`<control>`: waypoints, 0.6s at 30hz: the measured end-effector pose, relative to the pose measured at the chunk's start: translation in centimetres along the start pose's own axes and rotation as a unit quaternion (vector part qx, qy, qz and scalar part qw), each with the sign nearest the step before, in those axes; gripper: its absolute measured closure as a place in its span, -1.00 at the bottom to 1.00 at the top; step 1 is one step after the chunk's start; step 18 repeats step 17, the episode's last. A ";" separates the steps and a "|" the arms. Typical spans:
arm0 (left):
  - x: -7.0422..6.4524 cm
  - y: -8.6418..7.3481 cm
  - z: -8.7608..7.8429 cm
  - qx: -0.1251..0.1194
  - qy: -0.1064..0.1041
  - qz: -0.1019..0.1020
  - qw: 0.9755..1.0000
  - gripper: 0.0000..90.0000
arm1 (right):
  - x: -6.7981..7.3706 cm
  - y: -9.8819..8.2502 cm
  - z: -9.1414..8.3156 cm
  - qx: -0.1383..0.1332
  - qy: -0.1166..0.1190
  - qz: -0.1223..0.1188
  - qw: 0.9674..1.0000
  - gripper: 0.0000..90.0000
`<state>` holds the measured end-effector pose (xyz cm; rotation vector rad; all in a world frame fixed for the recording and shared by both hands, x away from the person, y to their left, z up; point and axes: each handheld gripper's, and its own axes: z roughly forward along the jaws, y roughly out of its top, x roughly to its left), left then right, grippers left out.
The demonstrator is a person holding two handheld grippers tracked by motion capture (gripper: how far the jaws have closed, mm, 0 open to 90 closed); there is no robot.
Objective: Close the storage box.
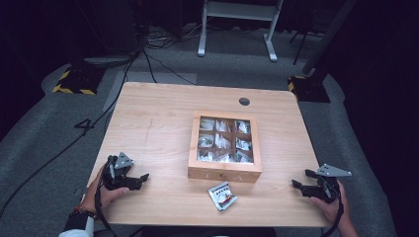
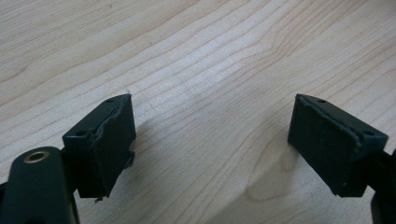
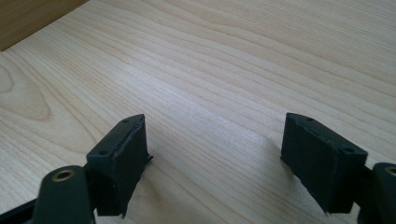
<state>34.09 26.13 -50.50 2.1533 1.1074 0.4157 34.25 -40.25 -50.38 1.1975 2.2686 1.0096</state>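
A wooden box with a glass lid stands in the middle of the table; its compartments hold several white packets. One loose packet with red print lies on the table just in front of the box. My left gripper rests at the front left, held in a hand, jaws pointing toward the box; it also shows as my left gripper, open over bare wood. At the front right my right gripper points left toward the box, and in its own view my right gripper stands open with nothing between the pads.
The light wooden table has a round cable hole behind the box. A corner of the box appears at the upper left of the right gripper view. Grey carpet, cables and a white frame lie beyond the table.
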 end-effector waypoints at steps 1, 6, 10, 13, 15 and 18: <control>0.0 0.0 0.0 0.000 0.000 0.000 1.000 -0.66 | 0.0 0.0 0.0 0.000 0.000 0.000 1.000 -0.49; 0.1 0.0 0.0 0.000 -0.001 0.002 1.000 -0.66 | 0.0 0.0 0.0 0.000 -0.001 0.000 1.000 -0.49; 0.1 0.0 0.0 0.000 -0.001 0.002 1.000 -0.66 | 0.0 0.0 0.0 0.000 -0.002 0.000 1.000 -0.50; 0.0 0.0 0.0 0.000 -0.001 0.001 1.000 -0.66 | 0.0 0.0 0.0 0.000 -0.001 0.000 1.000 -0.50; 0.0 0.0 0.0 0.000 -0.001 0.002 1.000 -0.65 | 0.0 0.0 0.0 0.000 -0.002 0.001 1.000 -0.50; 0.0 0.0 0.0 0.000 -0.001 0.002 1.000 -0.65 | 0.0 0.0 0.0 0.000 -0.002 0.001 1.000 -0.49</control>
